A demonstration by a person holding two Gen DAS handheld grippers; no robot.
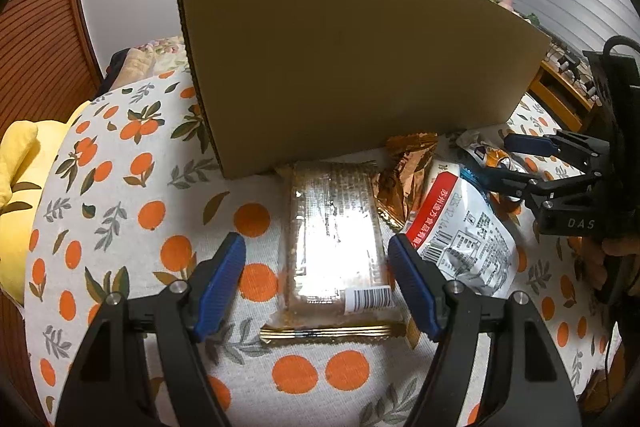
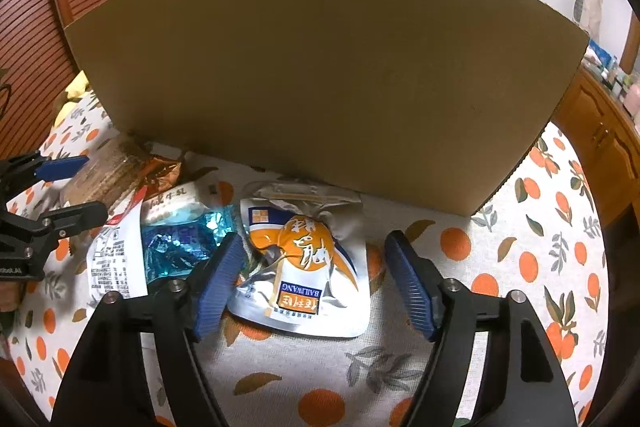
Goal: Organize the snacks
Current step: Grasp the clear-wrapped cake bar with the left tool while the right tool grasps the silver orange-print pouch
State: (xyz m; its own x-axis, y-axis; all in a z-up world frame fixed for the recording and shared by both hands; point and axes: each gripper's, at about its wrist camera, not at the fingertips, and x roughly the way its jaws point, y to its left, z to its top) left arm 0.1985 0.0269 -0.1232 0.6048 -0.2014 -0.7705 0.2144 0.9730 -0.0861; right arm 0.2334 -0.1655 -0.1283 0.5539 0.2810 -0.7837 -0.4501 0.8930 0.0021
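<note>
Two grippers, jaws apart – left gripper (image 1: 316, 283) astride clear biscuit pack (image 1: 336, 247), lengthwise toward cardboard box (image 1: 352, 67)

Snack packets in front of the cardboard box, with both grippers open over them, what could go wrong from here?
1. The left gripper straddles the clear-wrapped biscuit pack; its right finger overlaps the white and red packet and may snag it.
2. The silver and orange pouch between the right gripper's fingers looks glossy and could slip.
3. The tall cardboard box wall could catch a lifted packet.
</note>
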